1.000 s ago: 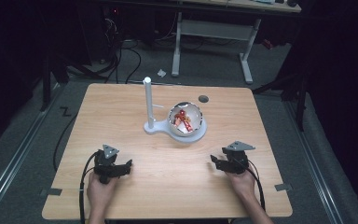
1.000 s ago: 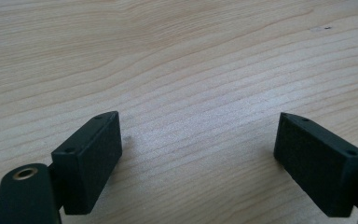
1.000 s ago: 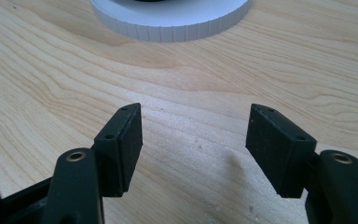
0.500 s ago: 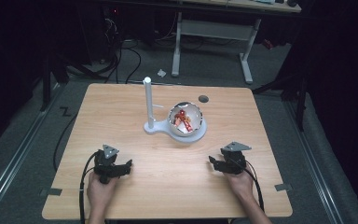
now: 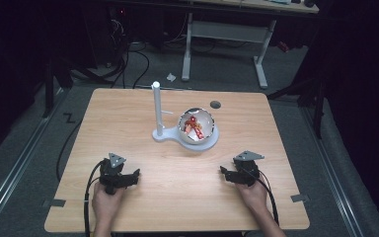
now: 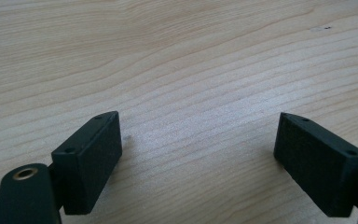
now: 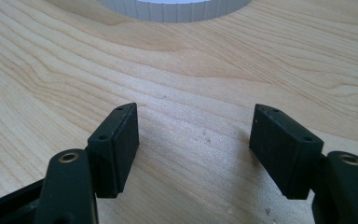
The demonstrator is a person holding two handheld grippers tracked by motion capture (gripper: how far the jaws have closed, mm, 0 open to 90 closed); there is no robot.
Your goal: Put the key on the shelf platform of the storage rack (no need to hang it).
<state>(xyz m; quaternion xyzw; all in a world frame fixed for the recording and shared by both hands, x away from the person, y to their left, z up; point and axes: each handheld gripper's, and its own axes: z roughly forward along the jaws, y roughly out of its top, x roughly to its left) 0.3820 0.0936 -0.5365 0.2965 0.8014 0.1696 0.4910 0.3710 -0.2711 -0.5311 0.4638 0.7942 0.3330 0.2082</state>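
Tongs: two; left tongs [image 5: 134, 175] and right tongs [image 5: 223, 171], each low over the near part of the surface [image 5: 128, 118]
Left tongs: jaws spread wide, nothing between them
Right tongs: jaws spread, nothing between them
Bowl: one [image 5: 196, 126], on a white stand [image 5: 164, 134] mid-surface; well apart from both tongs; red and white pieces inside
Post: one [image 5: 156, 106], upright, beside the bowl

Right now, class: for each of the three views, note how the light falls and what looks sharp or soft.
High view: the table is brightly lit, the room around it nearly black, the bowl slightly soft. Left gripper view: even light, crisp wood grain, fingers sharp, a pale sheen between them. Right gripper view: grain sharp, the white base bright at the top edge.
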